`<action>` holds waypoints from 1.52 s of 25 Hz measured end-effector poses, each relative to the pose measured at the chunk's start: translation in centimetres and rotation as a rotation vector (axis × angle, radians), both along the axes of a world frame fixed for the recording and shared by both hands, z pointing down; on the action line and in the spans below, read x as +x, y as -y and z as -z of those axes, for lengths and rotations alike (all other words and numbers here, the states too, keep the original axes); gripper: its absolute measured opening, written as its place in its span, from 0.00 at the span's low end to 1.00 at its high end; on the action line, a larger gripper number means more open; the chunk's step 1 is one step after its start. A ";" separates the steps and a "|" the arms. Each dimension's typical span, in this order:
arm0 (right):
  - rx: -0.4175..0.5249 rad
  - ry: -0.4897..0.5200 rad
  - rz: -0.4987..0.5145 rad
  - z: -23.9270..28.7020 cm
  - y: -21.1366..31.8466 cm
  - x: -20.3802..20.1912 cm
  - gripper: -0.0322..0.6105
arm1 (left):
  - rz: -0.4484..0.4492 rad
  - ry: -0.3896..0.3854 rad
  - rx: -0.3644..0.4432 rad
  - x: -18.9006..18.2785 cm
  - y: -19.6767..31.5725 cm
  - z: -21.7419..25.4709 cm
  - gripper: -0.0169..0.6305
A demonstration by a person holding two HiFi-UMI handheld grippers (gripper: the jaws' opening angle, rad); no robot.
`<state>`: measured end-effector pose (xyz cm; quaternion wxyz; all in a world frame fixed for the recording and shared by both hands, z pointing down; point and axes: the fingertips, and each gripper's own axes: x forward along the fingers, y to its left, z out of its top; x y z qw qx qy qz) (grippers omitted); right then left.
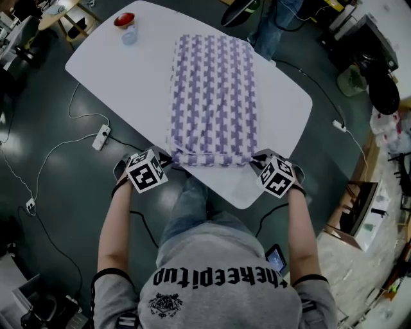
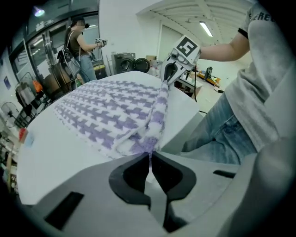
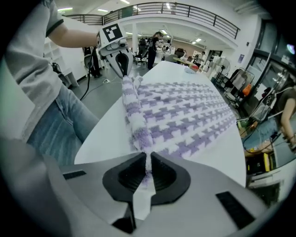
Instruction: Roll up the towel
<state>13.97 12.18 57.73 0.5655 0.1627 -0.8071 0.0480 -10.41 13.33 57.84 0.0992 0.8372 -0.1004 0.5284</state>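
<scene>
Can't ID small red item (image 1: 124, 19) at far end of table (image 1: 109, 61). Can't see bystander (image 1: 275, 29) above legs, cut off by top edge. Can't see 2 towel (image 1: 214, 96) corners, pinched in left gripper (image 2: 149, 156) & right gripper (image 3: 147, 161).

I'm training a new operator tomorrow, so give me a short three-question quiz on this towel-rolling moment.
1. True or false: the purple-and-white checked towel lies mostly flat on the white table.
2. Which part of the towel does the left gripper pinch? A) a far corner B) a corner nearest the person C) the middle
3. Fill in: the right gripper is shut on the ____.
Key: 1 true; 2 B; 3 towel.
</scene>
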 end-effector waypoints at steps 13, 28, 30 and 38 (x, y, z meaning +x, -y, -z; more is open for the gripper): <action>0.154 -0.191 0.004 -5.2 5.2 0.5 0.09 | 0.011 0.137 0.145 0.3 5.3 -3.5 0.08; 0.221 -0.053 -0.088 -2.8 9.1 1.0 0.16 | -0.201 0.154 0.364 1.6 4.1 -4.1 0.39; 0.262 -0.013 -0.102 -1.0 9.7 1.1 0.19 | -0.178 0.163 0.350 1.6 4.9 -4.8 0.39; 0.176 -0.058 0.084 -2.8 3.6 0.0 0.27 | -0.174 0.201 0.332 1.5 5.9 -5.8 0.38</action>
